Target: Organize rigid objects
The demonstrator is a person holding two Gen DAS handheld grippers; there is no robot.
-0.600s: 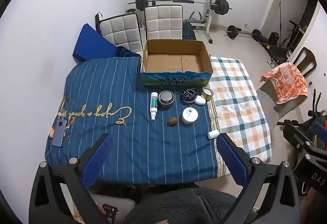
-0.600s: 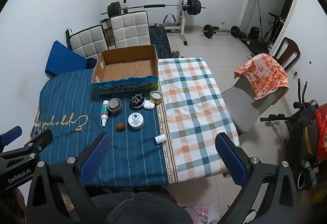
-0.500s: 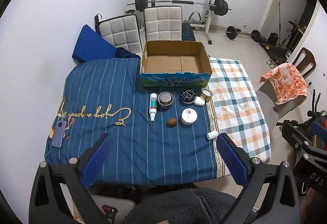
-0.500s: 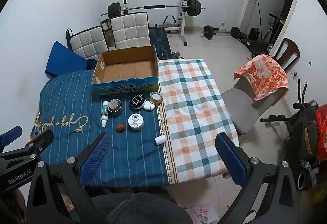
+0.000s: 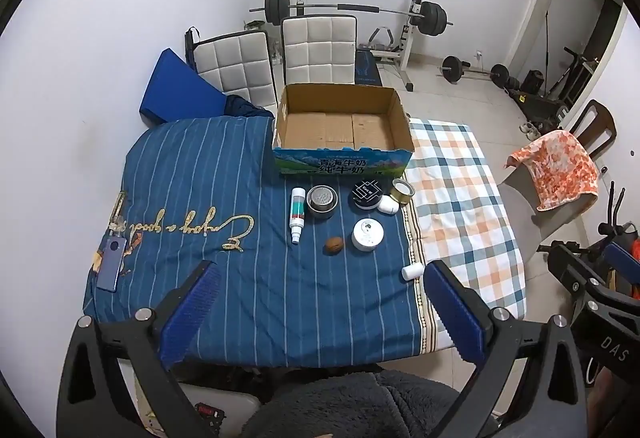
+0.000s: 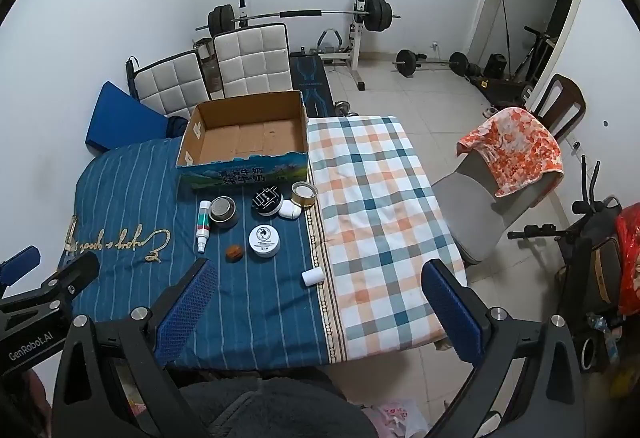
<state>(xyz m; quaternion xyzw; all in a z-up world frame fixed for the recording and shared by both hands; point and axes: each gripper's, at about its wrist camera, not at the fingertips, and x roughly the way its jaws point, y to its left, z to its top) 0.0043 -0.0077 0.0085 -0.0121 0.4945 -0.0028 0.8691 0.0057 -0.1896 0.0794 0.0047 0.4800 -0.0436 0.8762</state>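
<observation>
Left wrist view: the left gripper (image 5: 318, 308) hangs above the desk's (image 5: 200, 174) near edge, fingers (image 5: 192, 312) spread fully wide and empty. An open box (image 5: 342, 162) stands at the far side. Before it lies a tube (image 5: 297, 214), long axis running near to far, nozzle toward the camera. Beside it are a tin (image 5: 322, 201), a nut (image 5: 333, 245) and a white jar (image 5: 367, 235).

Right wrist view: the right gripper (image 6: 316, 308) is equally wide open, holding nothing. A small vial (image 6: 312, 276) lies on its side at the cloth seam, axis roughly crosswise.
</observation>
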